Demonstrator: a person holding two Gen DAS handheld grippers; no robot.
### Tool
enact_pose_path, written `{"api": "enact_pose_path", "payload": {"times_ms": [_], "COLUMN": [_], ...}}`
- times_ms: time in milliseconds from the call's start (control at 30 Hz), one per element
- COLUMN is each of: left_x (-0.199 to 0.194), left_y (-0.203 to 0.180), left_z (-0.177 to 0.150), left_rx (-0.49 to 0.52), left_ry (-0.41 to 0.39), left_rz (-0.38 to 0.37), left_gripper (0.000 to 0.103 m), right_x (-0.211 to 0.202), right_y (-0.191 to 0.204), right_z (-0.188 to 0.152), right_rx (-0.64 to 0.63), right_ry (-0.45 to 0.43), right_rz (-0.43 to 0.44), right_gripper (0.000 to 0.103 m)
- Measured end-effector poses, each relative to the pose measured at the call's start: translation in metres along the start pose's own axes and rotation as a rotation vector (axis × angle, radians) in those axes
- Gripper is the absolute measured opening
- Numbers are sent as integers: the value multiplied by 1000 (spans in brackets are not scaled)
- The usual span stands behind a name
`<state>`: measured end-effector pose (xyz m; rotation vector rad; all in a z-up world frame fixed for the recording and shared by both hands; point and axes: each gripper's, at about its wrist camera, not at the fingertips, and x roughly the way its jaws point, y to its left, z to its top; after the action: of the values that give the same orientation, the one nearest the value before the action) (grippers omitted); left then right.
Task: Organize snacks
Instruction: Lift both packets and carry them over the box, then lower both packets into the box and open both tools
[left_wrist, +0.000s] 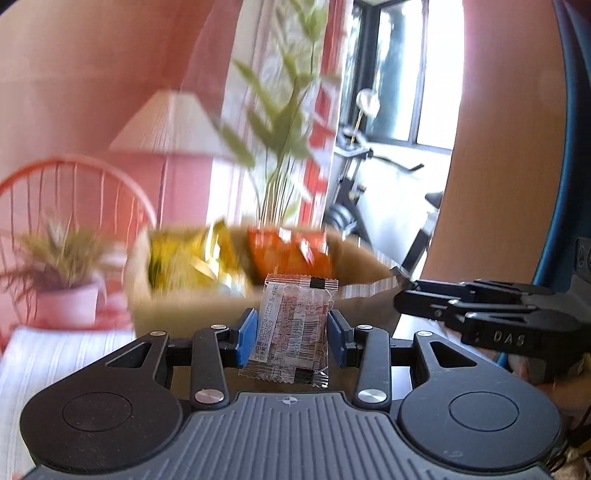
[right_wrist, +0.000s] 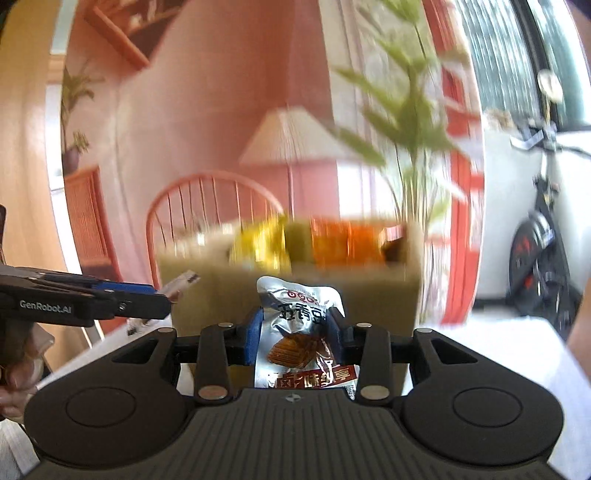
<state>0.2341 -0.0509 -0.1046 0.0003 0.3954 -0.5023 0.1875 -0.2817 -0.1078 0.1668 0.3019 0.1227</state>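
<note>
My left gripper (left_wrist: 291, 334) is shut on a small clear snack packet (left_wrist: 291, 325) with red print and a barcode, held upright in front of a tan box (left_wrist: 184, 310). The box holds yellow packets (left_wrist: 192, 258) and orange packets (left_wrist: 288, 251). My right gripper (right_wrist: 295, 332) is shut on a silver snack pouch (right_wrist: 299, 332) with a red band, held before the same box (right_wrist: 369, 295), which shows yellow packets (right_wrist: 262, 243) and orange packets (right_wrist: 347, 240). The right gripper appears at the right in the left wrist view (left_wrist: 480, 310). The left gripper appears at the left in the right wrist view (right_wrist: 92, 299).
The box stands on a white table (left_wrist: 55, 362). A potted plant (left_wrist: 62, 273) stands left of the box, a tall plant (left_wrist: 284, 155) and lamp (left_wrist: 173, 125) behind it. An orange chair (right_wrist: 214, 210) is beyond. An exercise bike (right_wrist: 539, 251) stands at the right.
</note>
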Motion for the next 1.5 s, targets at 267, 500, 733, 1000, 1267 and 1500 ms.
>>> {"api": "enact_pose_path", "payload": {"times_ms": [267, 500, 733, 1000, 1267, 1500], "left_x": [44, 82, 103, 110, 98, 65], "left_y": [-1, 10, 24, 29, 30, 28], "left_z": [49, 57, 51, 48, 54, 61], "left_rx": [-9, -21, -52, -37, -41, -57], "left_ry": [-50, -8, 48, 80, 79, 33], "left_rz": [14, 36, 50, 60, 118, 169], "left_gripper": [43, 43, 44, 49, 71, 86], "right_x": [42, 85, 108, 118, 111, 87], "right_y": [-14, -33, -39, -41, -37, -30], "right_z": [46, 48, 41, 33, 35, 43], "right_rx": [-59, -55, -56, -49, -53, -33], "right_ry": [-67, -39, 3, 46, 55, 33], "right_rz": [-9, -25, -17, -25, -47, -56], "right_gripper": [39, 39, 39, 42, 52, 80]}}
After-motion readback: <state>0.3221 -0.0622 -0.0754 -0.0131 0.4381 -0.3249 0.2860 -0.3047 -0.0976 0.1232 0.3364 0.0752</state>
